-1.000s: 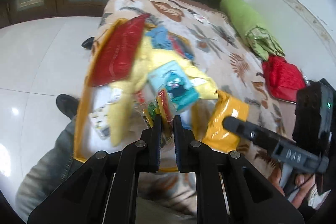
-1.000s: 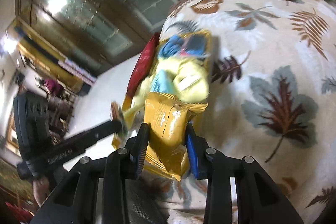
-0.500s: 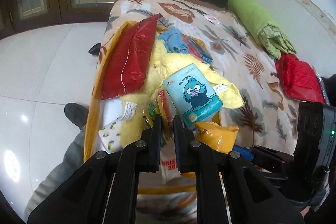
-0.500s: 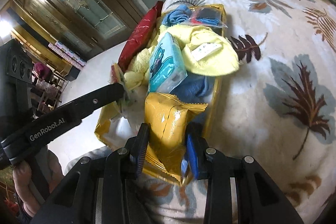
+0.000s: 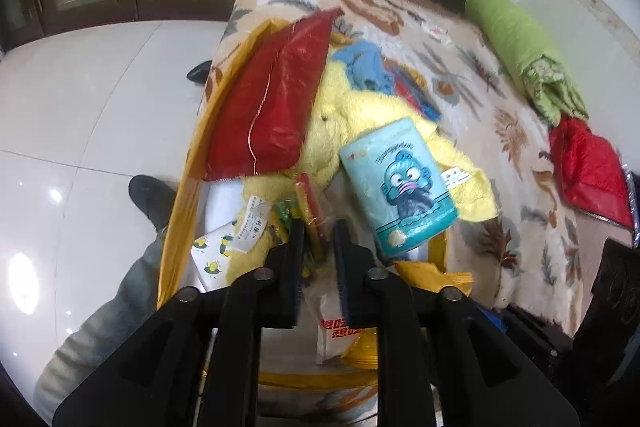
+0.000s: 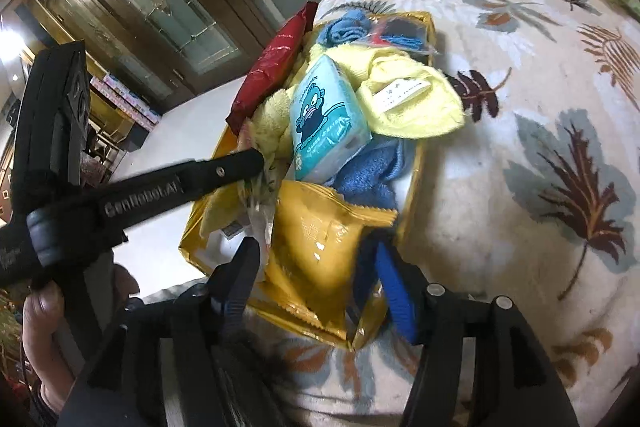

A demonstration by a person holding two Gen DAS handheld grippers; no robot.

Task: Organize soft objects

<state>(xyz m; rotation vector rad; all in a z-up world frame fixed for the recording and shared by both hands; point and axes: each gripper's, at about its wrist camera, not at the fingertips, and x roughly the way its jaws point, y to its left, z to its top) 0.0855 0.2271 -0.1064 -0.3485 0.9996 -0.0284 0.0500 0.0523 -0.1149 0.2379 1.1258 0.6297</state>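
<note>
Yellow tray (image 5: 182, 211), overfilled: red pouch (image 5: 272, 103) far-left, teal tissue pack (image 5: 400, 187) centre. Left gripper (image 5: 318, 241) angled down, jaws just parting around small snack packet (image 5: 310, 205); right gripper (image 6: 316, 267) just widening, freeing mustard packet (image 6: 320, 247).

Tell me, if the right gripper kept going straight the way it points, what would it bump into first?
Most likely the yellow snack packet, which already lies between the jaws of the right gripper; they have just been opening. Beyond it sits the blue towel, though depth is unclear.
</note>
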